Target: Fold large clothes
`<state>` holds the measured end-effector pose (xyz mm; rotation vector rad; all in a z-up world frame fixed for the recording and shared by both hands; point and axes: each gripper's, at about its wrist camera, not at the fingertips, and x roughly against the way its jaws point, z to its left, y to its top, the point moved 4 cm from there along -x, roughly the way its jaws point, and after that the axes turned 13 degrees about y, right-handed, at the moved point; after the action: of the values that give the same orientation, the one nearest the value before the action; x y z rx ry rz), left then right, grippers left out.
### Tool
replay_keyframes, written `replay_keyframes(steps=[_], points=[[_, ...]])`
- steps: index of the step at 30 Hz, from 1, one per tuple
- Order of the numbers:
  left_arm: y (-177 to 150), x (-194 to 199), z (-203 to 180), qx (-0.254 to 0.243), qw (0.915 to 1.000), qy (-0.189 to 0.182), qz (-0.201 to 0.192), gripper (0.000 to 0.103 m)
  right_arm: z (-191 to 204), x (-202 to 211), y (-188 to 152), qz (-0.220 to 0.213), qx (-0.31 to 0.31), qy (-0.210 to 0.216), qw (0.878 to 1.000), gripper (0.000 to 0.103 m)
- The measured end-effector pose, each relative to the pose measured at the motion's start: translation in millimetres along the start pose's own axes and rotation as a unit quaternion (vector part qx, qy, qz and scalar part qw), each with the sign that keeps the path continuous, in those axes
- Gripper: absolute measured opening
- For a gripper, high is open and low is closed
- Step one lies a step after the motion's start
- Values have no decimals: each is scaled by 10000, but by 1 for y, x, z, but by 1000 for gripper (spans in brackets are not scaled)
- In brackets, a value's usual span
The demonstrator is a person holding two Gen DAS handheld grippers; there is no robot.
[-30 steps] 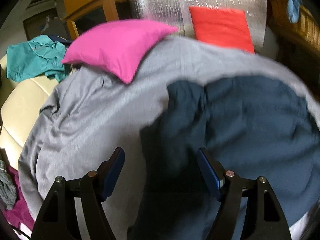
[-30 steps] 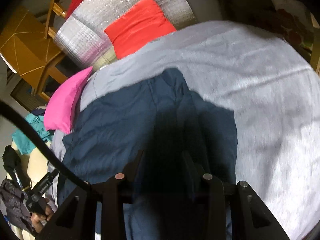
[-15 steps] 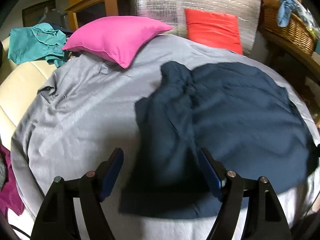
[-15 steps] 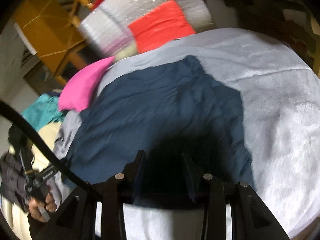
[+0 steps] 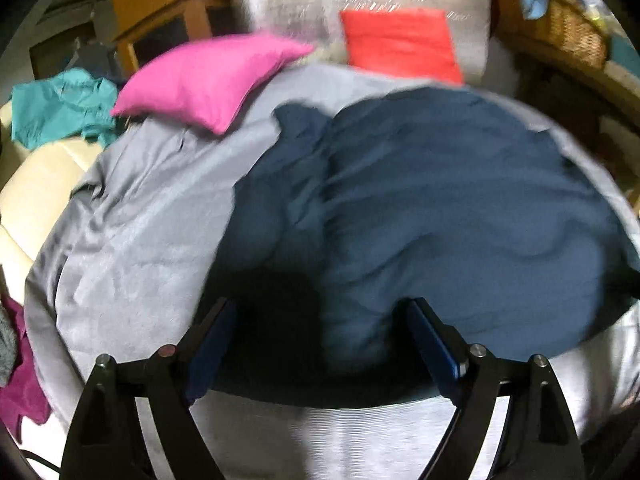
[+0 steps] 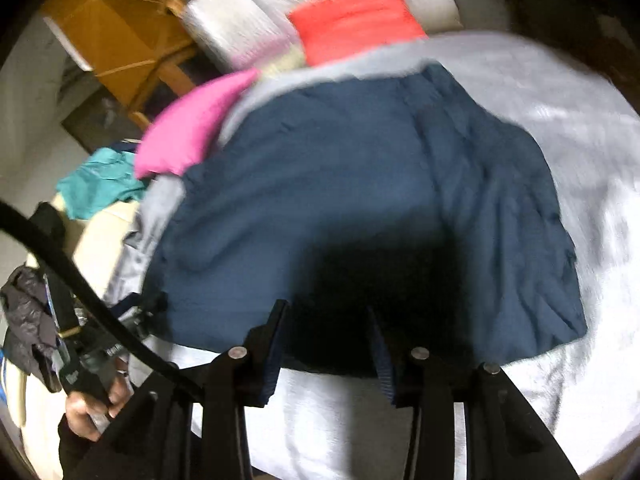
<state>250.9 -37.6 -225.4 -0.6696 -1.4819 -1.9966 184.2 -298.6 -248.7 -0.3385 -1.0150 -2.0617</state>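
A: Why is the navy garment (image 5: 440, 208) laid flat on the grey bed sheet (image 5: 132, 248)?

B: So it can be folded. It is spread in the middle of the bed, near edge close to both tools.

A: How are the tongs held?

B: The left tongs (image 5: 320, 344) are held wide apart, low over the near hem, nothing gripped. The right tongs (image 6: 326, 344) are also apart and empty, pointed down at the hem.

A: And behind?

B: A pink pillow (image 5: 204, 80) and a red cushion (image 5: 396, 44) are seen.

Both fisheye views were dim and motion-blurred, corners vignetted black; a heavy shadow fell on the navy garment (image 5: 440, 208) near the bed's front edge.
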Motion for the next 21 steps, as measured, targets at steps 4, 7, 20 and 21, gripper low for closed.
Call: replay_keyframes(steps=[4, 7, 20, 21], points=[[-1, 8, -30, -335, 9990, 121, -252, 87, 23, -11, 2, -140, 218, 307, 9992, 43], [-5, -10, -44, -592, 9976, 367, -3, 88, 12, -45, -5, 420, -41, -68, 9991, 42], [-6, 31, -18, -95, 9977, 435, -518, 87, 8, 13, -7, -487, -227, -806, 9953, 42], [-5, 32, -16, -89, 9973, 457, -560, 87, 4, 15, -7, -508, -300, -916, 9940, 42]])
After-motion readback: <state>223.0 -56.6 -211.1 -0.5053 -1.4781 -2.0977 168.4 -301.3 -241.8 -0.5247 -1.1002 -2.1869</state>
